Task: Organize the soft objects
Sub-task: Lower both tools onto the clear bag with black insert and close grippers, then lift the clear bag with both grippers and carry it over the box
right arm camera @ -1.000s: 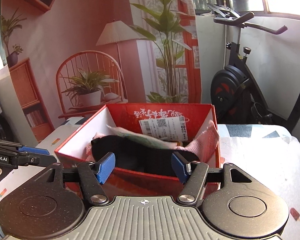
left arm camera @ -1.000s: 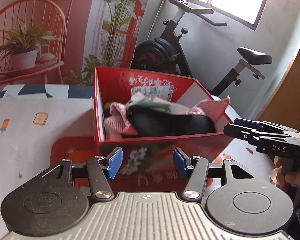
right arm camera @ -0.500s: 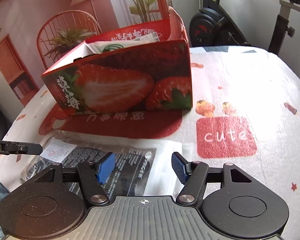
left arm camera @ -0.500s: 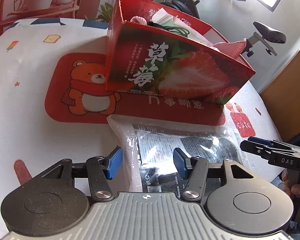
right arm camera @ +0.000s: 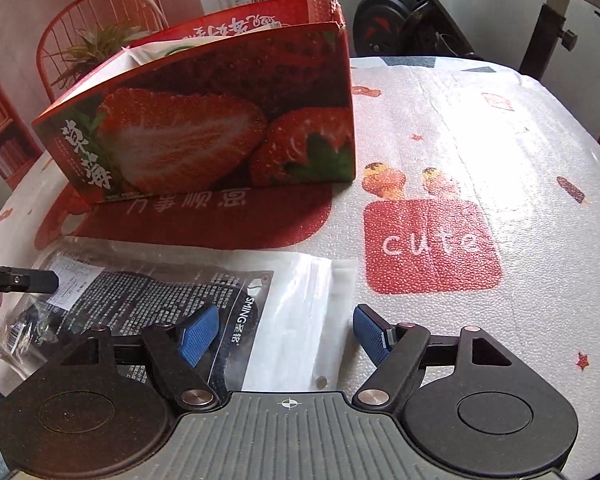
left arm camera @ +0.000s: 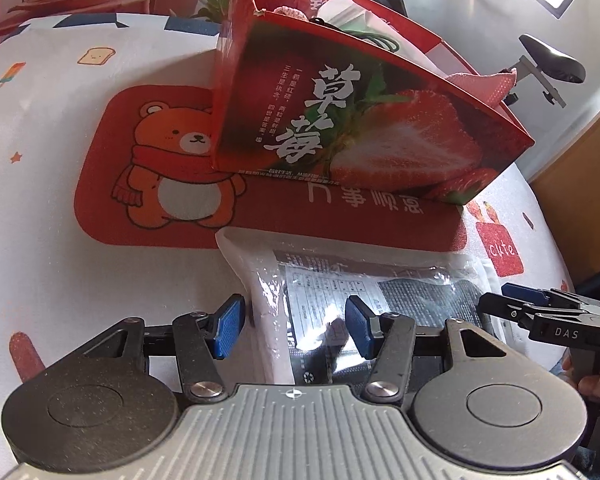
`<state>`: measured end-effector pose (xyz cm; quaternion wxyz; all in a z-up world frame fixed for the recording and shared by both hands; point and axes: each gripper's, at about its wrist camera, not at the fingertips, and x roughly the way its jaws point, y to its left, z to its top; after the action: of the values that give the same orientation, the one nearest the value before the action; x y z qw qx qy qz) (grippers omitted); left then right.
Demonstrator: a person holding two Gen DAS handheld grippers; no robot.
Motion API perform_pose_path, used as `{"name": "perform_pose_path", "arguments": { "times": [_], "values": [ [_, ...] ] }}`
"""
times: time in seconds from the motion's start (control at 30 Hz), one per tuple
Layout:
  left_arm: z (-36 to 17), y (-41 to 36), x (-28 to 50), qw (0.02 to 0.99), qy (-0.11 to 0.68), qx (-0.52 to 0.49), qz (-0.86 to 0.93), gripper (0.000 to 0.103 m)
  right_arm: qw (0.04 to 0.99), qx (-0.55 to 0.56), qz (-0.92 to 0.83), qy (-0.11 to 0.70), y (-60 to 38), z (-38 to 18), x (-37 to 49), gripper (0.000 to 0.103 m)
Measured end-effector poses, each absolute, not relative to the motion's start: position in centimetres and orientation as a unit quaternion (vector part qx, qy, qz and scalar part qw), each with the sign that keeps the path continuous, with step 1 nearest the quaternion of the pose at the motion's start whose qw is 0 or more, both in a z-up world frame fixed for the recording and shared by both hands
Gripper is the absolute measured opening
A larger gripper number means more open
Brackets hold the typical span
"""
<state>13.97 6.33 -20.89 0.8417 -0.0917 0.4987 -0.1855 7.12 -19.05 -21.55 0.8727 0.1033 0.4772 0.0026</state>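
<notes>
A clear plastic bag (left arm camera: 380,280) with a dark soft item and a printed sheet lies flat on the table in front of the red strawberry box (left arm camera: 360,120). It also shows in the right wrist view (right arm camera: 188,300). My left gripper (left arm camera: 294,330) is open, low over the bag's left end, its fingers either side of that edge. My right gripper (right arm camera: 286,332) is open over the bag's right end. The box (right arm camera: 204,132) holds pink cloth (left arm camera: 480,82) and other soft things. The right gripper's tip (left arm camera: 540,312) shows in the left wrist view.
The box stands on a red bear mat (left arm camera: 160,168) on a white patterned tablecloth (right arm camera: 480,140). An exercise bike (left arm camera: 548,64) and a chair with a plant (right arm camera: 100,40) stand behind the table. The table's near edge runs just below both grippers.
Both grippers have dropped from box-top height to just above the table and moved closer over the bag's two ends. Both stay open.
</notes>
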Motion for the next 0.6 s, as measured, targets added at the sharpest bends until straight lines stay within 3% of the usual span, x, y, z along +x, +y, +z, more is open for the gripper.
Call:
{"name": "perform_pose_path", "arguments": {
  "times": [0.33,0.43,0.6],
  "values": [
    [-21.3,5.6,14.6,0.825,0.517,-0.092,-0.207,0.056,0.858,0.124,0.03,0.498,-18.7,-21.6,7.8,0.075],
    [-21.2,5.6,13.9,0.821,0.518,-0.102,-0.218,0.048,0.854,0.137,0.052,0.499,-18.4,-21.6,7.6,0.07],
    [-21.1,5.2,12.2,0.83,0.506,-0.105,-0.211,0.047,0.856,0.132,0.071,0.495,-17.0,-21.3,7.2,0.062]
  ]
}}
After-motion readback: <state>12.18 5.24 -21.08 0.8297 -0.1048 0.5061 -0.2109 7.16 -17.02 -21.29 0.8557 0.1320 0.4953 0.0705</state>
